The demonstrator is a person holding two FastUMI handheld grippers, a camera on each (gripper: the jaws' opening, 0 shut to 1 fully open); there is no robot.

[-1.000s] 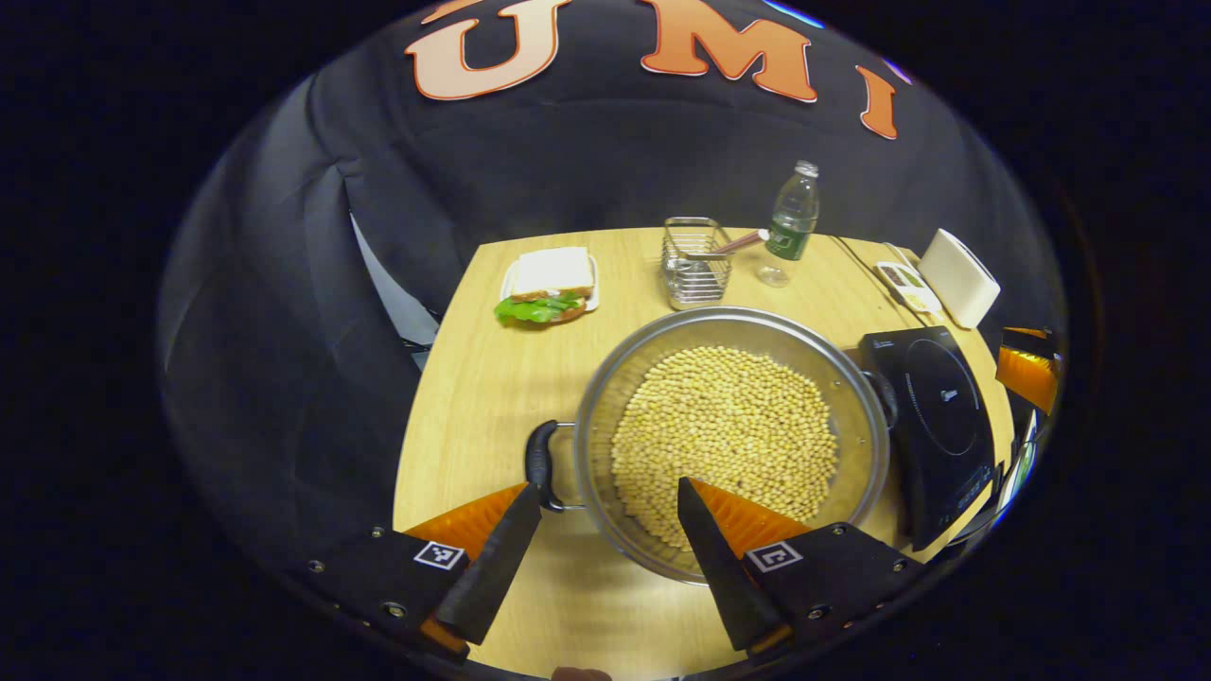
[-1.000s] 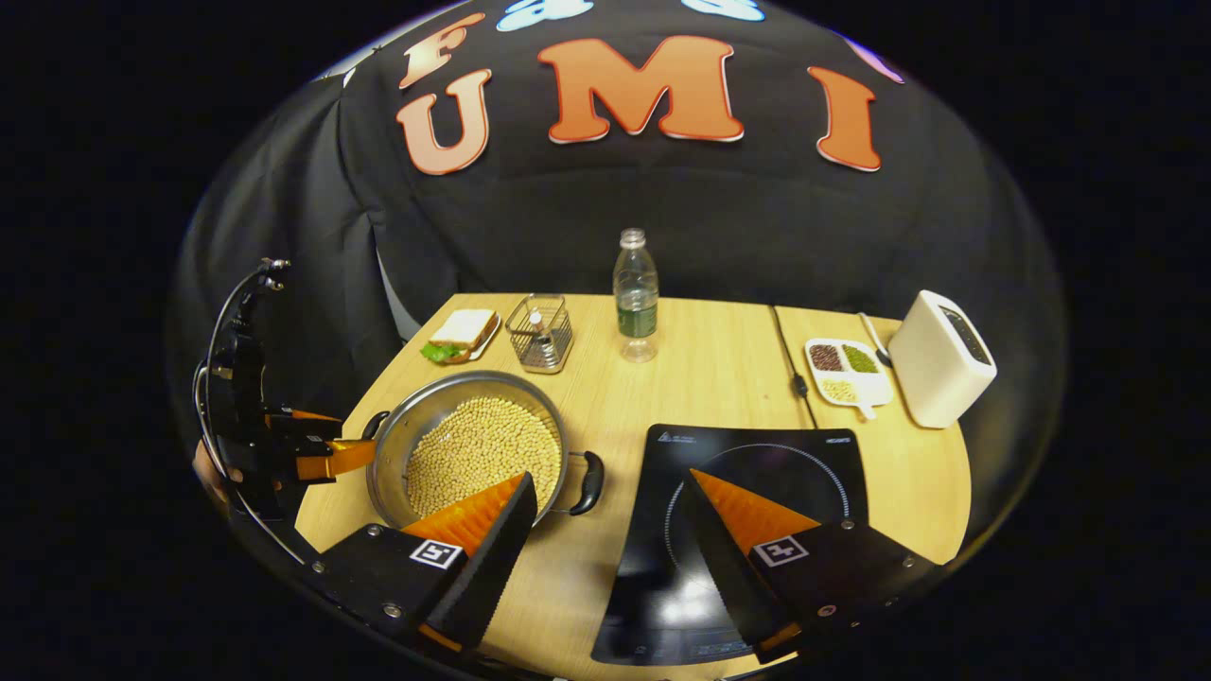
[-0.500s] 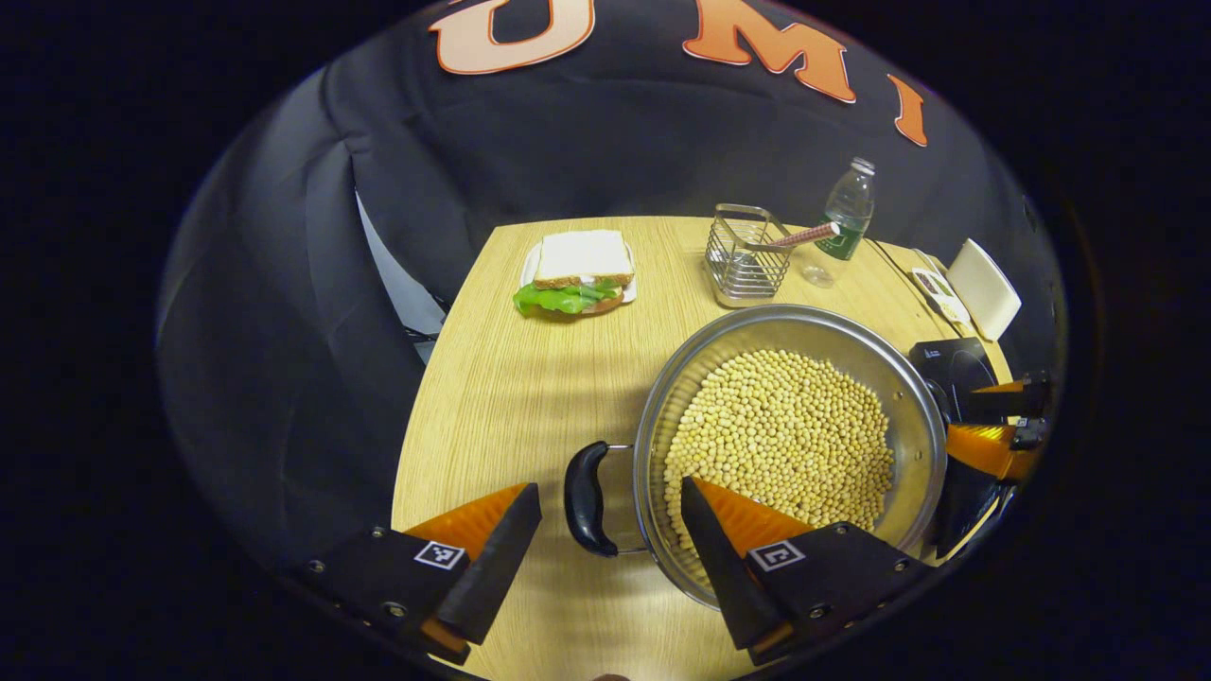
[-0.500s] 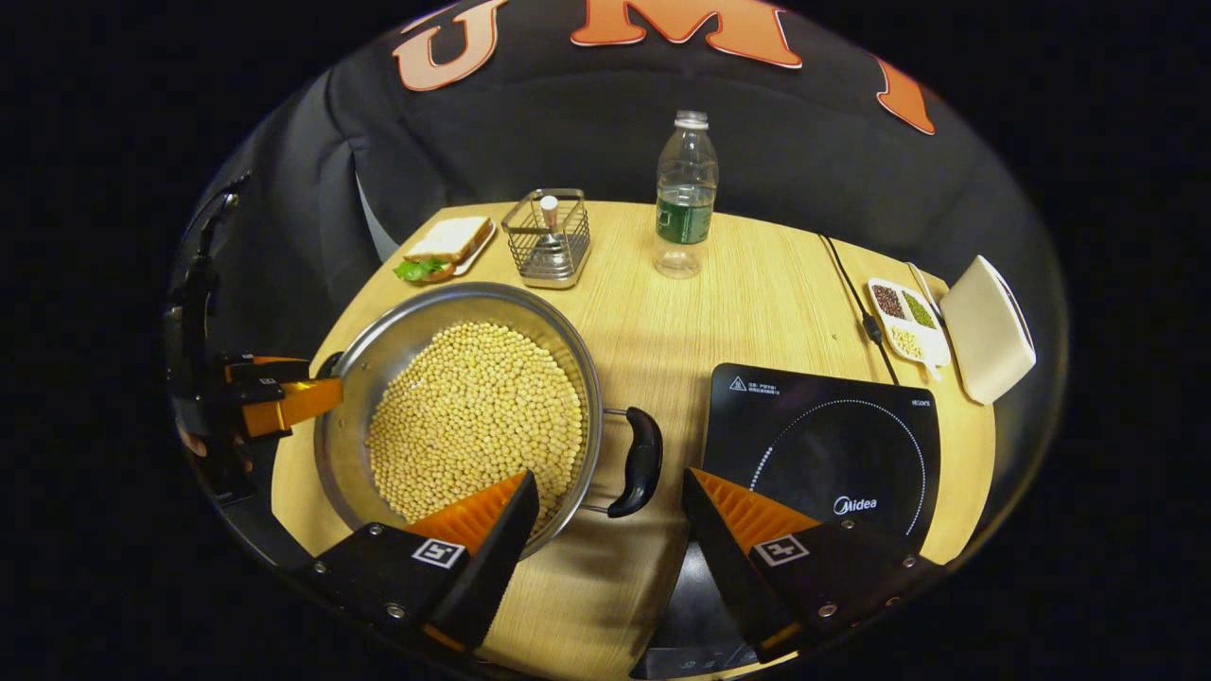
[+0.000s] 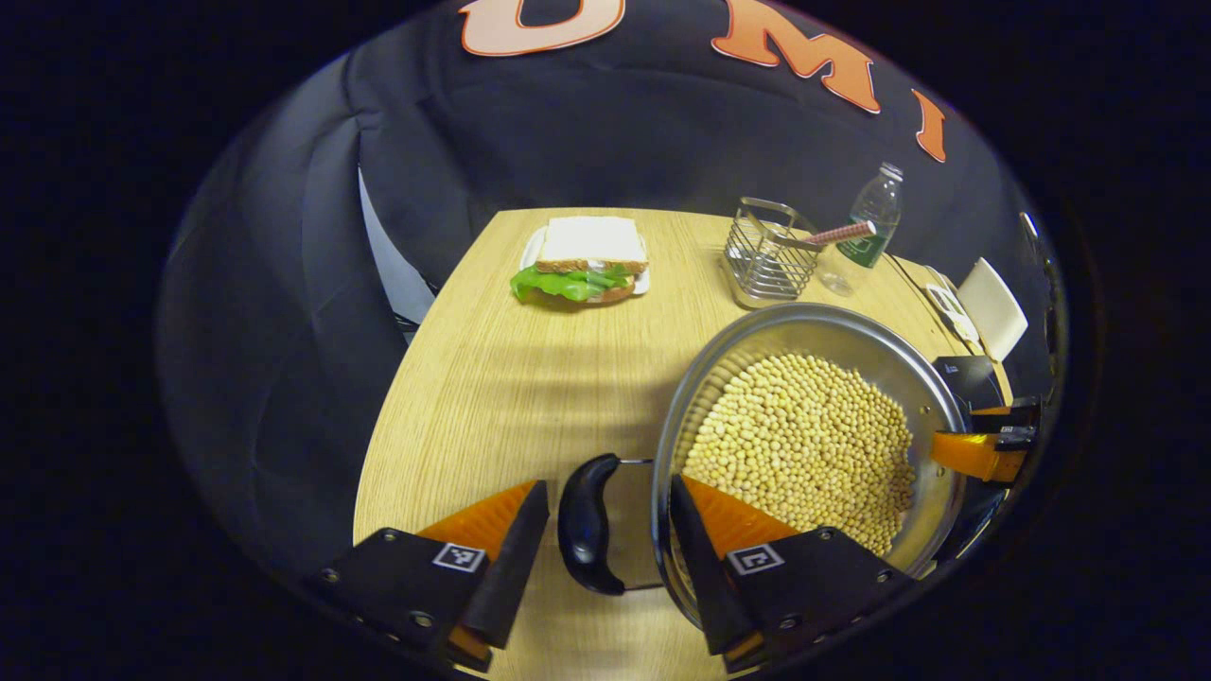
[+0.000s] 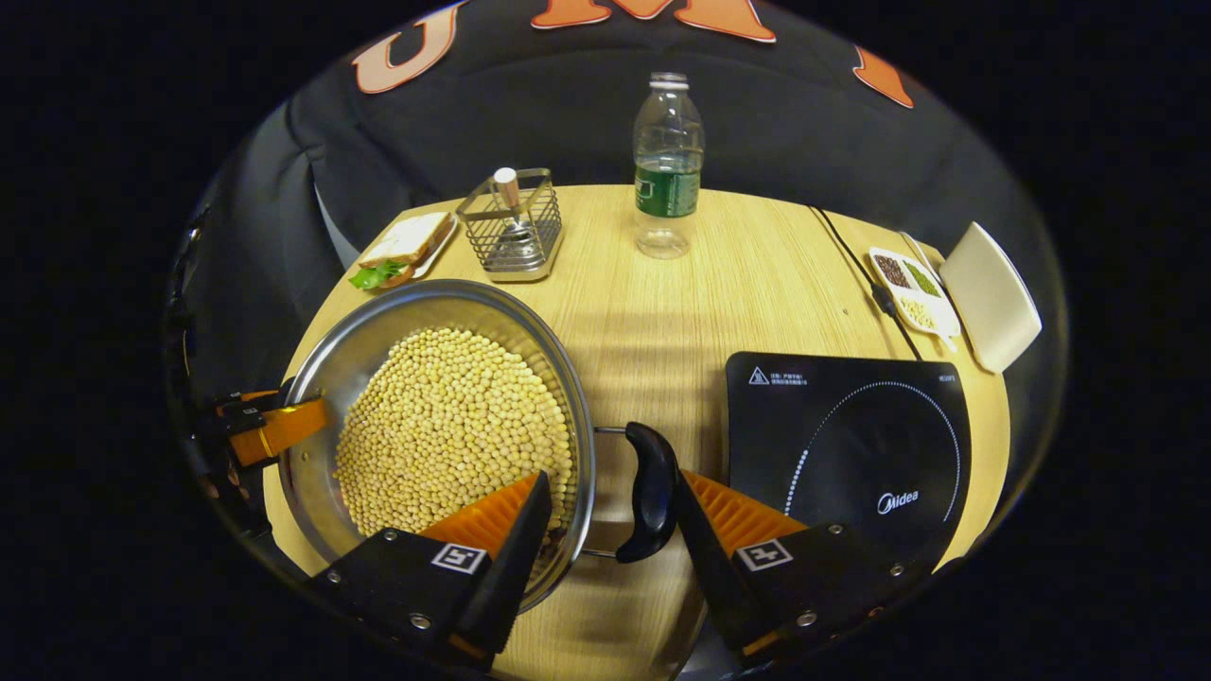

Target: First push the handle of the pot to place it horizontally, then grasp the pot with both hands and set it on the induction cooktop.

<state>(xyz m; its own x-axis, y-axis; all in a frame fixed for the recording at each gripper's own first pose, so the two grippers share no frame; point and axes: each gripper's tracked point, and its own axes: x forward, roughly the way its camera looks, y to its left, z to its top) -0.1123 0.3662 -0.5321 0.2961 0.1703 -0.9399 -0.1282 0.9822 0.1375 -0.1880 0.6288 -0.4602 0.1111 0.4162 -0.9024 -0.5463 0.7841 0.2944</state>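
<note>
In the left gripper view our left gripper point(image 5: 605, 530) stands spread wide around the near-left black handle point(image 5: 587, 523) of the bean-filled steel pot point(image 5: 804, 454), not clamped, set for the two-handed lift; half a second ago it sat farther back. In the right gripper view the right gripper point(image 6: 610, 530) likewise straddles the pot's right handle point(image 6: 651, 492) unclenched, closer than before, with the induction cooktop point(image 6: 851, 445) waiting just to the right on the table point(image 6: 700, 284).
</note>
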